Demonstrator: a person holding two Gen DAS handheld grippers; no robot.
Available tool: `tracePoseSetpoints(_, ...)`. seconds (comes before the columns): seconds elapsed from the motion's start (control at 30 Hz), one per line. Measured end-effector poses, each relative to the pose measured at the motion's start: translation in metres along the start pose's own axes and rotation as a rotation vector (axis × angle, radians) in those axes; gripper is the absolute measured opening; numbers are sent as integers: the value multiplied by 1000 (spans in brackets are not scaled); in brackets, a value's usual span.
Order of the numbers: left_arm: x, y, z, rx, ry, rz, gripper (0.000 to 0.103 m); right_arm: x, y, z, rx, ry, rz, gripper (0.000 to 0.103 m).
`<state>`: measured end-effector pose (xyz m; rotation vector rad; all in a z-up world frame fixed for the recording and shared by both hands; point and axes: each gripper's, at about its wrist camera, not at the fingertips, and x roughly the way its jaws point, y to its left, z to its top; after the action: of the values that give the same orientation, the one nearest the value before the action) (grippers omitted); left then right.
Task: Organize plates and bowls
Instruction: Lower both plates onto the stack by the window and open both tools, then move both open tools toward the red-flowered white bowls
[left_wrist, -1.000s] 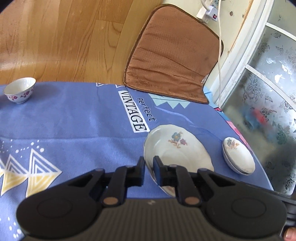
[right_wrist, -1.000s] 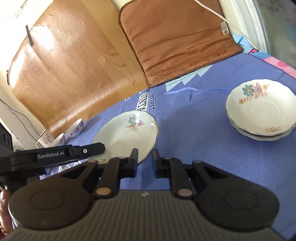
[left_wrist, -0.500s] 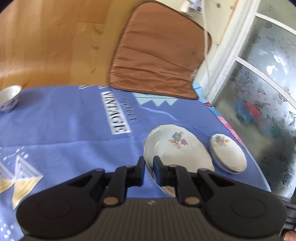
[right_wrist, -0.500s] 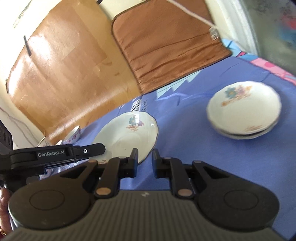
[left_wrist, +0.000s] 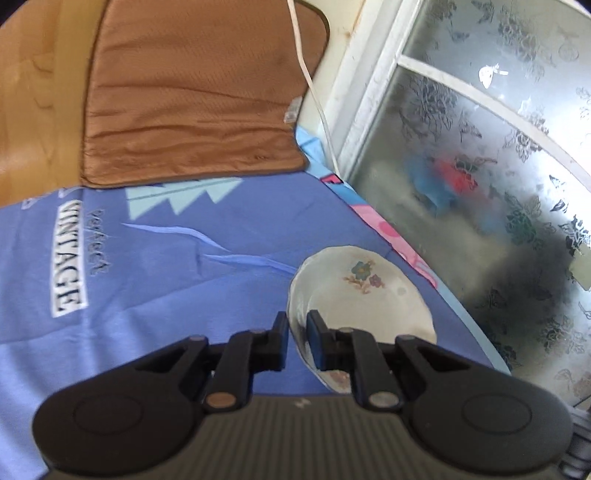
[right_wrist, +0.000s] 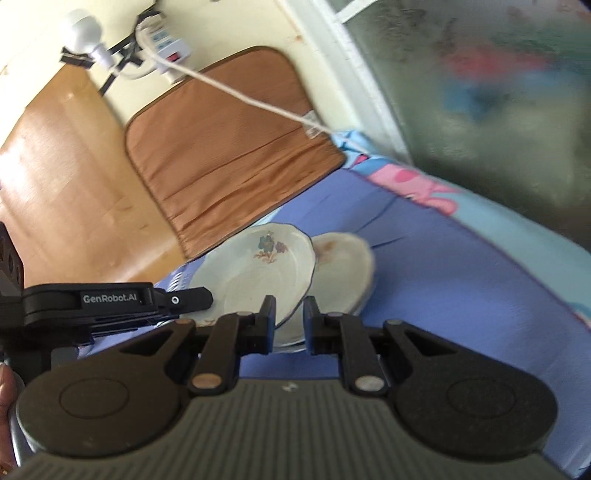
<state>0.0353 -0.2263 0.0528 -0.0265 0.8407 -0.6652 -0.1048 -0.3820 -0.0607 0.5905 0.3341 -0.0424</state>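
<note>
The white scalloped porcelain plate with a painted flower spray (left_wrist: 364, 295) is pinched at its near left rim by the left gripper (left_wrist: 297, 334), whose jaws stand narrow and closed on the thin edge. The plate is carried tilted, its hollow face turned up and to the right, its flower end pointing away from the camera towards the frosted window (left_wrist: 480, 177). In the right wrist view the same plate (right_wrist: 258, 273) hangs over the left part of a stack of matching white floral plates (right_wrist: 343, 269) that rests on the blue printed cloth (right_wrist: 461, 280) — whether the two touch is hard to tell through the blur. The right gripper (right_wrist: 289, 321) hovers low in front of that stack, jaws narrow with nothing between them, while the left gripper's black arm (right_wrist: 110, 299) reaches in from the left.

Behind the plates lies a brown quilted mat (left_wrist: 192, 96) with a white cable (left_wrist: 306, 66) running across it; a white power strip (right_wrist: 166, 44) sits on the cream wall. The surface carries the blue cloth (left_wrist: 166, 266) printed "VINTAGE", with a pink and pale-blue border by the window — beyond it, wood-grain flooring (right_wrist: 62, 177).
</note>
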Motion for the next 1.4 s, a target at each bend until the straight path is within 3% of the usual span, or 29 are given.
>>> tracePoseSetpoints(0.27,22,-7,-1,8,30,21,18,6,-7,3,-41,-46,-62,22)
tracePoseSetpoints(0.33,17,-8,-1,24,8,34,18,4,-6,2,-63,-84,-100,30)
tracePoseSetpoints(0.47,1,-3,1,30,-31,30,18,0,-3,2,-90,-133,-131,31)
tracePoseSetpoints(0.67,-30,25,-7,29,-91,78,18,-2,20,3,-159,-157,-86,31)
tracePoseSetpoints(0.8,-50,67,-19,-5,-105,155,18,12,45,-2,-211,-112,-18,31)
tracePoseSetpoints(0.97,-79,140,-33,-118,-120,261,17,37,86,-10,-265,-19,87,31)
tracePoseSetpoints(1.17,-114,213,-57,-192,-163,422,17,67,141,-32,-343,55,180,31)
tracePoseSetpoints(1.3,-131,246,-72,-213,-195,516,17,87,172,-53,-378,128,224,31)
tracePoseSetpoints(1.4,-146,263,-86,-234,-212,537,17,101,194,-66,-420,169,242,31)
